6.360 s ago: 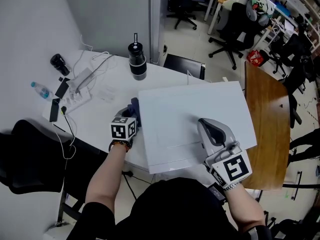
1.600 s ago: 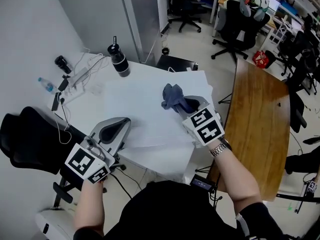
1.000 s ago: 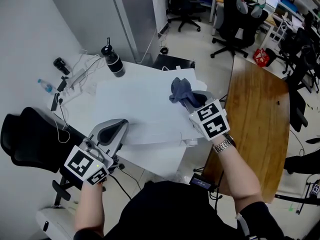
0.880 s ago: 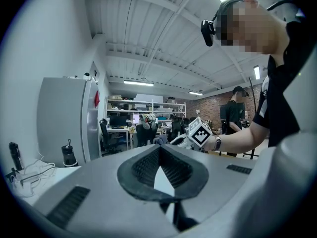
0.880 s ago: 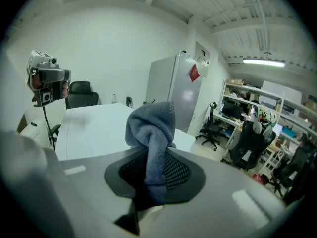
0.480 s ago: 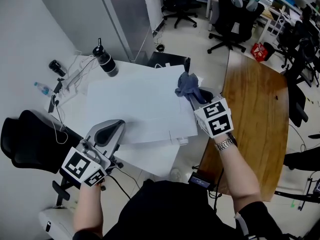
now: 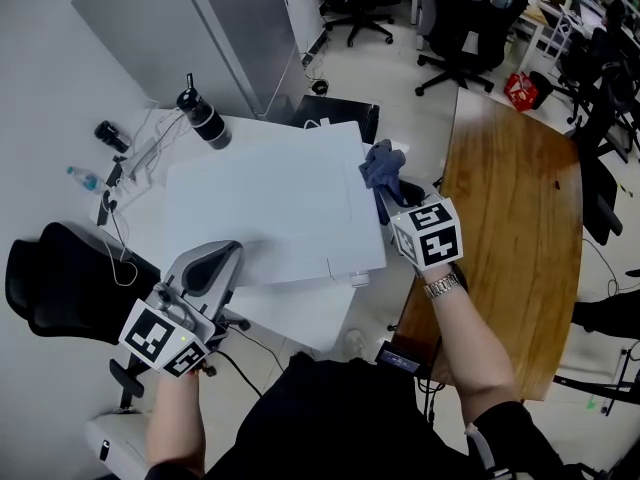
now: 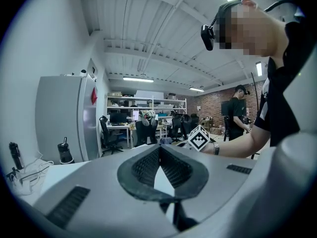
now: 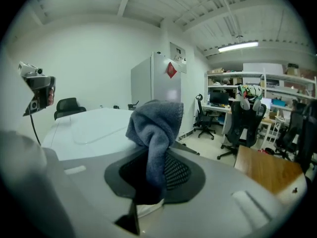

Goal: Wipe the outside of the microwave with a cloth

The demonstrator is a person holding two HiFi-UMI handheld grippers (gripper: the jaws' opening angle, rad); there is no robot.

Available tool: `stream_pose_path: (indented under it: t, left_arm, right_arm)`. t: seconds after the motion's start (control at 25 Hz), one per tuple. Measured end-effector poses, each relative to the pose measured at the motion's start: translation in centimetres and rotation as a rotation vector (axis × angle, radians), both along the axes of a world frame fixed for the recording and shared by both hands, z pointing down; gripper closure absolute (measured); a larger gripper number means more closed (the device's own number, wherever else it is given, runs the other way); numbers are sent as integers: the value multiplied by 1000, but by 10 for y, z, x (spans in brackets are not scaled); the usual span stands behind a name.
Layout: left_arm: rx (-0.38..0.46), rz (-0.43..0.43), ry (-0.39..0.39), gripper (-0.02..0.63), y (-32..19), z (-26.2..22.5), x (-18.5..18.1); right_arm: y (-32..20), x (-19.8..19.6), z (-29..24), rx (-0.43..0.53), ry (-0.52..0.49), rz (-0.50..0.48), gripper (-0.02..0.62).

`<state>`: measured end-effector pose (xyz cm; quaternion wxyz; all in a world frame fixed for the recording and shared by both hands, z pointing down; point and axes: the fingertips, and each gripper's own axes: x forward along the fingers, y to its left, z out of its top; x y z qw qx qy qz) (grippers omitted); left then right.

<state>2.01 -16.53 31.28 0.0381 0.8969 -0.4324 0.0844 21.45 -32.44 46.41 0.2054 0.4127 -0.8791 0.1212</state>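
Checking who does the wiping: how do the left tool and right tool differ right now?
The right tool is shut on a blue-grey cloth; the left tool is shut on nothing. The right tool is at the microwave's far right corner; the left tool by its near left corner. Both carry marker cubes.

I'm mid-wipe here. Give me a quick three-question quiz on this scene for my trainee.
1. Multiple choice: what do the right tongs hold? A) a grey-blue cloth B) a bottle C) nothing
2. True or false: the left tongs are shut and empty.
3. Fill in: in the head view, the cloth is by the microwave's far ___ corner.
Key: 1 A; 2 true; 3 right.
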Motion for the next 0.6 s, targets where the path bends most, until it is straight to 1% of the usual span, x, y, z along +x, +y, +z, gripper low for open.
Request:
stream_pose_path:
  t: [0.32, 0.6]
  left_arm:
    - [-8, -23, -13, 601, 0, 3, 3]
    - [-21, -42, -26, 601, -1, 7, 4]
  right_arm:
    - [-2, 3, 47, -97, -40, 18, 526]
    - [-5, 3, 90, -175, -29, 20, 526]
